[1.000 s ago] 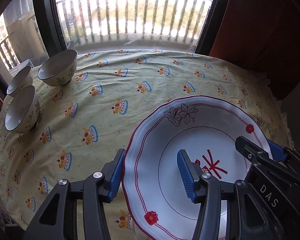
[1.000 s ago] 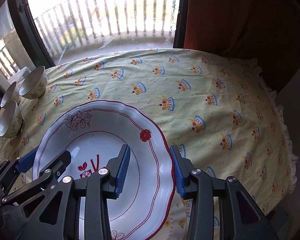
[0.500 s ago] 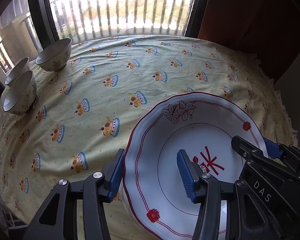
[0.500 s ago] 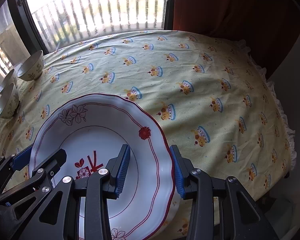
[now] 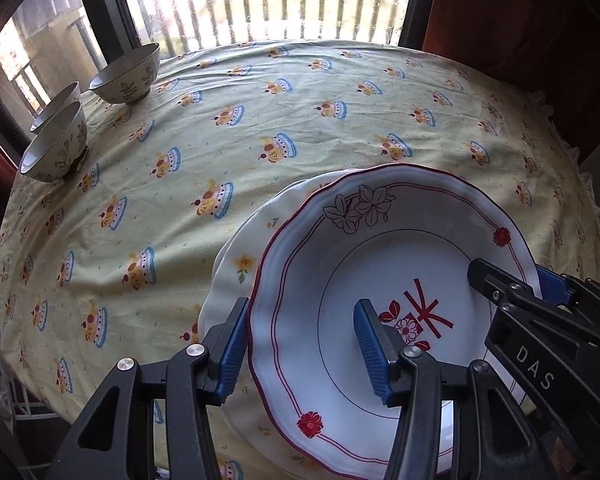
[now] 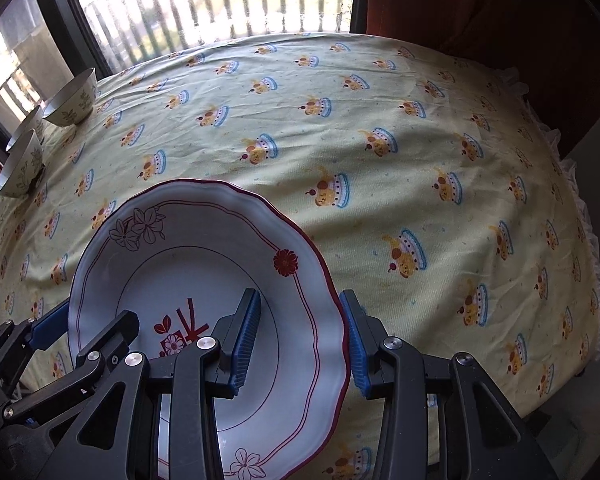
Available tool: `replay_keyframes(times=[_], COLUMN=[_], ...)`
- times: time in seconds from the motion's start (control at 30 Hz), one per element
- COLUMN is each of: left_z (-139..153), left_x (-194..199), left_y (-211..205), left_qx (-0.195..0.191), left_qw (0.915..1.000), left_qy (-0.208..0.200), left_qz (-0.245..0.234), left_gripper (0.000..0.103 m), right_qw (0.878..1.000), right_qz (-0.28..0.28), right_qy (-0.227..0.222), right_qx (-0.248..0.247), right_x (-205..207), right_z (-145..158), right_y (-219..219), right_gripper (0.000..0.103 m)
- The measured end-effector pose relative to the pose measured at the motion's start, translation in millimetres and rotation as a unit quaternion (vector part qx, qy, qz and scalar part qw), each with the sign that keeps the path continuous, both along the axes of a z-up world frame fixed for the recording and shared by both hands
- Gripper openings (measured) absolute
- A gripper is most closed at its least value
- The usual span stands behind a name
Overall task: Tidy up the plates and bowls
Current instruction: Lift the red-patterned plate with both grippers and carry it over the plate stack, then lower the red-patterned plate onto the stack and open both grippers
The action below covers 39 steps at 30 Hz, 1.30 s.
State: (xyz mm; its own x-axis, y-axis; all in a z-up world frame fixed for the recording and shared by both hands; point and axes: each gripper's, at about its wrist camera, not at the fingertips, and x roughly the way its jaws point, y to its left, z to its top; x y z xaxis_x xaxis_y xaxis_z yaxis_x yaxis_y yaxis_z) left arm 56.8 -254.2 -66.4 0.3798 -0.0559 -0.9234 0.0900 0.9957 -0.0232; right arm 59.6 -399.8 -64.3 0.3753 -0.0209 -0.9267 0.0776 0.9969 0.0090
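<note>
Plate [image 5: 380,280] with red rim gripped on opposite edges by left gripper [image 5: 300,352] and right gripper [image 6: 300,344], just above cream plate [image 5: 240,264], well apart from three bowls [image 5: 126,74].

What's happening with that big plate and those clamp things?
A person is holding a two-finger gripper in each hand. The left gripper and the right gripper each clamp an opposite rim of the red-trimmed plate. It sits over a cream plate lying on the yellow tablecloth. Three bowls wait at the far left corner.
</note>
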Motion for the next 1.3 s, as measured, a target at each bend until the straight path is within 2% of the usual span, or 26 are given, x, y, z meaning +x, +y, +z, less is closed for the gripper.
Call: replay_keyframes(times=[0.27, 0.4, 0.47, 0.63, 0.7, 0.73, 0.77, 1.03, 1.3], left_z=[-2, -2, -1, -2, -2, -1, -1, 0, -3], left_x=[-1, -2, -2, -2, -2, -2, -1, -3, -3], left_y=[-7, -4, -4, -6, -5, -5, -4, 8, 5], left_qx=[0.02, 0.014, 0.021, 0.028, 0.028, 0.026, 0.024, 0.016, 0.039], left_qw=[0.9996, 0.9995, 0.9992, 0.9989, 0.9988, 0.9987, 0.9986, 0.9964, 0.9949], left_qy=[-0.008, -0.009, -0.011, -0.013, -0.012, -0.011, -0.009, -0.002, -0.011], left_qz=[0.018, 0.028, 0.031, 0.035, 0.039, 0.042, 0.046, 0.084, 0.093], left_gripper=[0.052, 0.052, 0.052, 0.052, 0.052, 0.052, 0.052, 0.052, 0.053], right_qw=[1.0, 0.999, 0.999, 0.998, 0.998, 0.997, 0.996, 0.996, 0.994], right_qz=[0.014, 0.025, 0.02, 0.018, 0.025, 0.03, 0.035, 0.086, 0.104], right_qy=[0.01, 0.011, 0.015, 0.012, 0.014, 0.014, 0.012, 0.009, 0.011], right_qx=[0.027, 0.032, 0.048, 0.051, 0.061, 0.073, 0.076, 0.013, 0.016], right_x=[5, 5, 5, 2, 3, 2, 2, -2, 4], right_z=[-11, -11, -8, 1, 0, 0, 1, 6, 3], right_y=[-7, -8, -14, -26, -28, -28, -26, -3, 5], right_gripper=[0.044, 0.044, 0.044, 0.044, 0.038, 0.028, 0.025, 0.025, 0.025])
